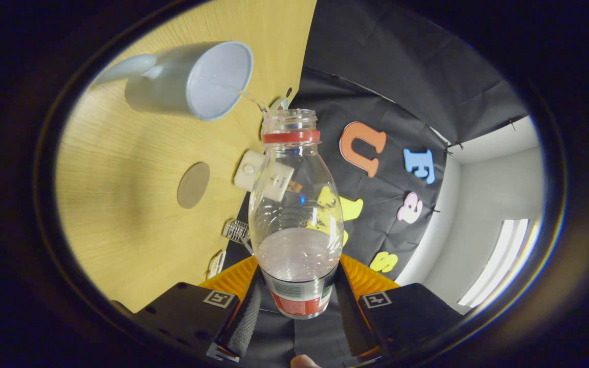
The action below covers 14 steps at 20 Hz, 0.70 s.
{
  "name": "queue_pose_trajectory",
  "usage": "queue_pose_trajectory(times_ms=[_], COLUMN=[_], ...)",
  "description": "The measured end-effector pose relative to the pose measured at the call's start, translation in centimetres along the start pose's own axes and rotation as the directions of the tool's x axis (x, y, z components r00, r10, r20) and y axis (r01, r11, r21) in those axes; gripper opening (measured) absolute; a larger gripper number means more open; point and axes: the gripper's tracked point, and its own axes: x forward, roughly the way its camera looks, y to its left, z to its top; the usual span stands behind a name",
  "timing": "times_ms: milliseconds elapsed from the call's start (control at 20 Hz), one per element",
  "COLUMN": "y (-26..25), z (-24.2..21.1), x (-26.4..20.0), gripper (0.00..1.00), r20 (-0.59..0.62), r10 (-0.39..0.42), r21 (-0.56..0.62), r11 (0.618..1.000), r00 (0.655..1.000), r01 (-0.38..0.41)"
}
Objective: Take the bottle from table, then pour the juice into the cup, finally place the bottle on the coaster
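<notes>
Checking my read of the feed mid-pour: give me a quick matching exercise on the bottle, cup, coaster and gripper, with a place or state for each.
Things:
1. bottle
2. cup
3. coaster
4. gripper

States:
A. bare round disc on the table, nothing on it
B. shut on the bottle's labelled base
C. uncapped, partly full, mouth at the cup's rim
D. pale, with a handle, taking a thin stream

Pairs: 1-C, 2-D, 3-A, 4-B

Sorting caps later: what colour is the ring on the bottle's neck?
Red ring, clearest in the gripper view.
</notes>
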Motion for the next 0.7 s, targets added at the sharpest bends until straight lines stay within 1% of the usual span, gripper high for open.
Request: queue_pose_trajectory(times_ms=[250,700], y=[-0.19,0.02], z=[-0.06,0.14], x=[-0.04,-0.12], gripper=[0.76,0.76], r20=[-0.001,-0.005], r10=[-0.002,0.008], r21=[-0.023,-0.029], r11=[1.000,1.000], r00=[1.000,1.000], r01=[0.002,-0.008])
